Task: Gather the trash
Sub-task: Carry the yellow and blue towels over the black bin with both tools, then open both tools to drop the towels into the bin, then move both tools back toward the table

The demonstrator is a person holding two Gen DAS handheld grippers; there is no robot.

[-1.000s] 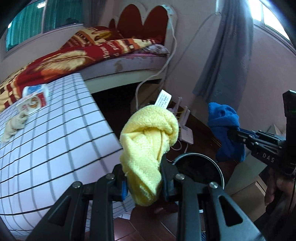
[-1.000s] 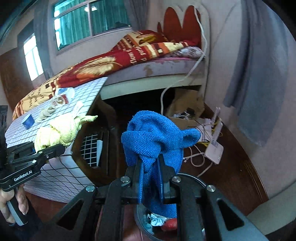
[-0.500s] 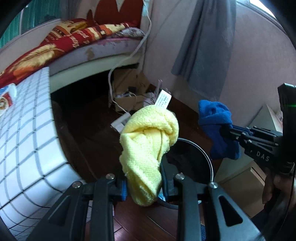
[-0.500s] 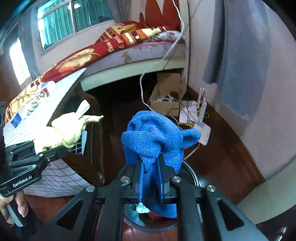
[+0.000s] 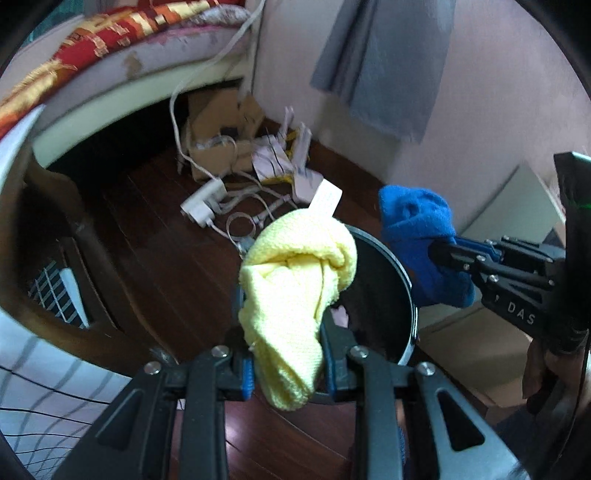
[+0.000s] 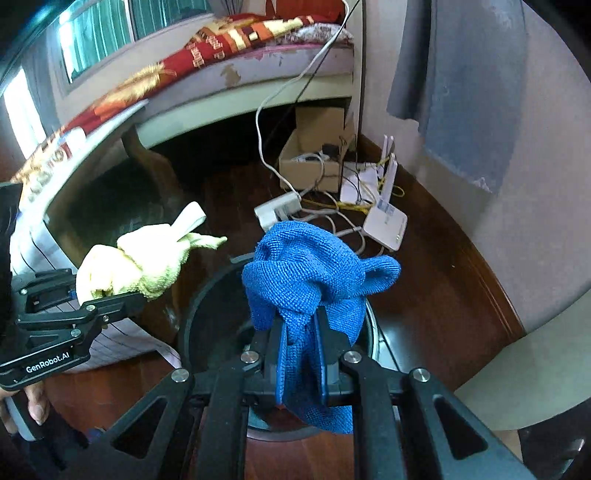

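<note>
The left gripper (image 5: 286,363) clamps a yellow cloth (image 5: 295,291) above the bin (image 5: 406,288); the right gripper (image 6: 300,363) clamps a blue cloth (image 6: 314,280) there. Each cloth seems, through blur, over the bin's mouth: centre it there, then part the jaws fully.

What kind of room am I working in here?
Most likely a bedroom: a bed with a red patterned blanket, curtained windows, and a router with cables on the wooden floor.

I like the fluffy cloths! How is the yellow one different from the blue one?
The yellow cloth sits in the left gripper and has a white tag; the blue cloth sits in the right gripper, no tag visible. Both are bunched up, pinched tight, above the black bin.
</note>
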